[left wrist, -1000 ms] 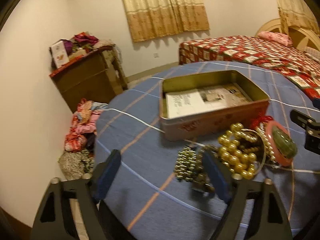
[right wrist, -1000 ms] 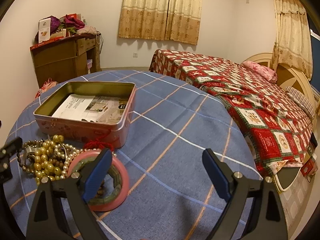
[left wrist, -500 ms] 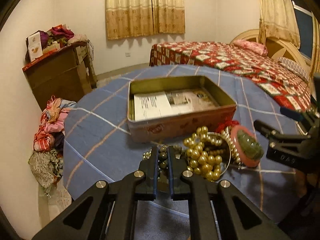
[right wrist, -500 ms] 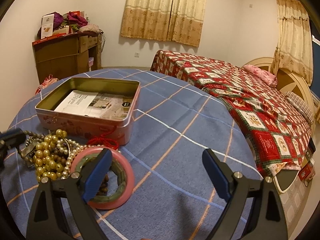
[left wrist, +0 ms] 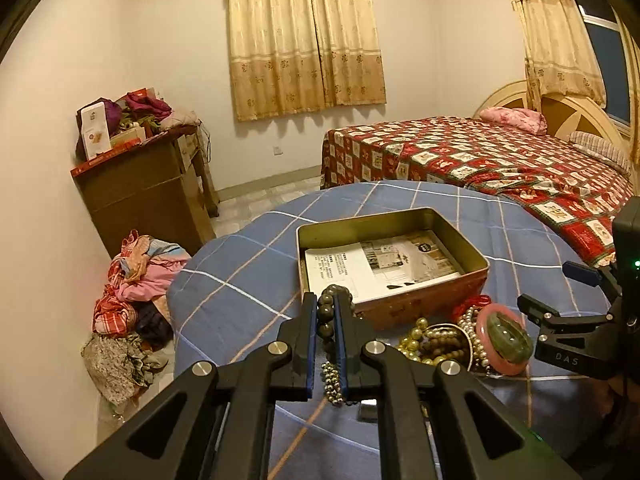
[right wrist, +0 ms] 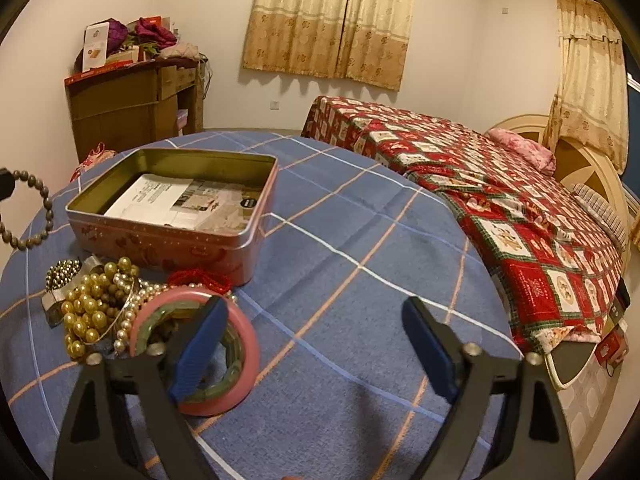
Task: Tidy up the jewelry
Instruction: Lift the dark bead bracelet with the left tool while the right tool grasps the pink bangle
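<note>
Left gripper (left wrist: 327, 305) clamps dark bead bracelet (left wrist: 325, 312) at tin (left wrist: 420, 302) near edge; right gripper (right wrist: 312, 346) gapes wide over bare tablecloth (right wrist: 340, 248) beside tin.

Dark bead bracelet (right wrist: 38, 216): loop cut off by the right wrist view's left edge. Left claw (left wrist: 326, 300) hides part of its loop. Paper (left wrist: 380, 266) print too small to read. Jewelry pile (right wrist: 96, 304): pieces overlap, lower strands hidden.

Round table with a blue plaid cloth (right wrist: 360, 240), a bed (right wrist: 480, 168) in a red patchwork cover right behind it, gold curtains (left wrist: 304, 36), a cluttered wooden cabinet (left wrist: 148, 188), clothes heap (left wrist: 136, 280) on the floor.
</note>
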